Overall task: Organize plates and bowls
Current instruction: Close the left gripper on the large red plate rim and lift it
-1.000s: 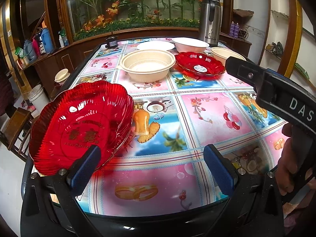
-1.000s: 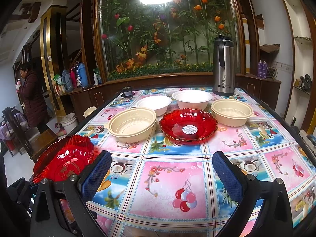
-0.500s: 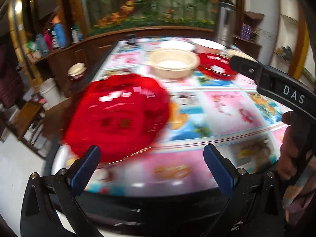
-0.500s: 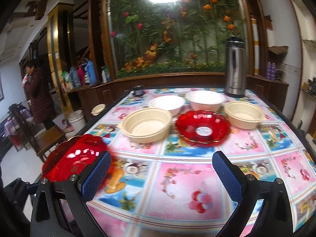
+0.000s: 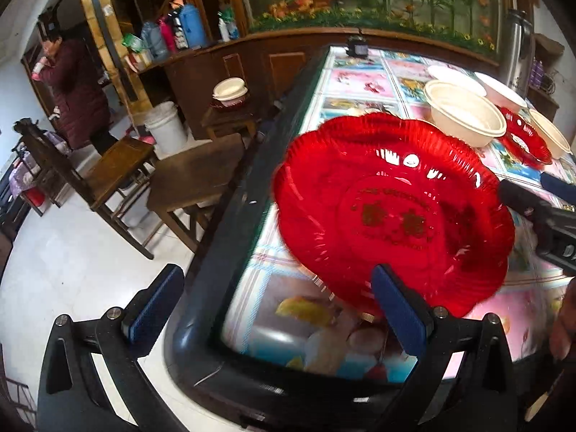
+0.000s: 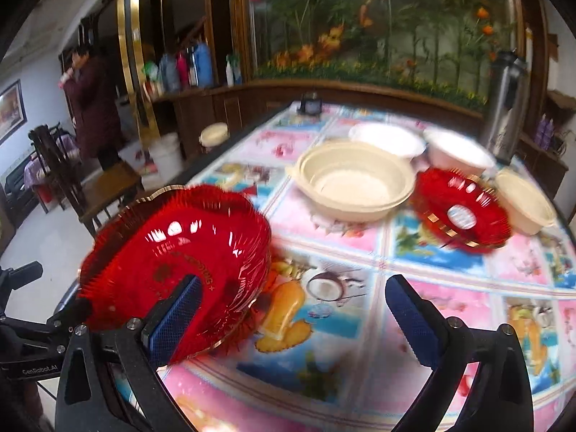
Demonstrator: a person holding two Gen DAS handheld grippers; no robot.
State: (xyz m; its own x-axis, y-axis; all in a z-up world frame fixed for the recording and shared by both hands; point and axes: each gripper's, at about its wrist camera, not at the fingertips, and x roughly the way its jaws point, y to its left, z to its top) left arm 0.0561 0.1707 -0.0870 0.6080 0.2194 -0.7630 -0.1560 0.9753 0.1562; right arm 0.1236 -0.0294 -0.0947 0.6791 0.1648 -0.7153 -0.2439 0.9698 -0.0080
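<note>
I am in the dining room of a lived-in home. My table [image 6: 360, 288] wears a glossy cloth printed with fruit and flowers, and plastic bowls [image 6: 354, 185] and red plates [image 5: 392, 212] sit on it beside a steel thermos jug [image 6: 505, 108] at the far right corner. Past the left edge stand wooden chairs [image 5: 118, 165], a white bucket [image 5: 165, 126] and a ledge of bottles [image 5: 180, 32]. A woman in a dark coat [image 5: 75, 82] stands by the doorway. Behind the far edge, fake flowers [image 6: 378, 28] fill a glazed panel.
</note>
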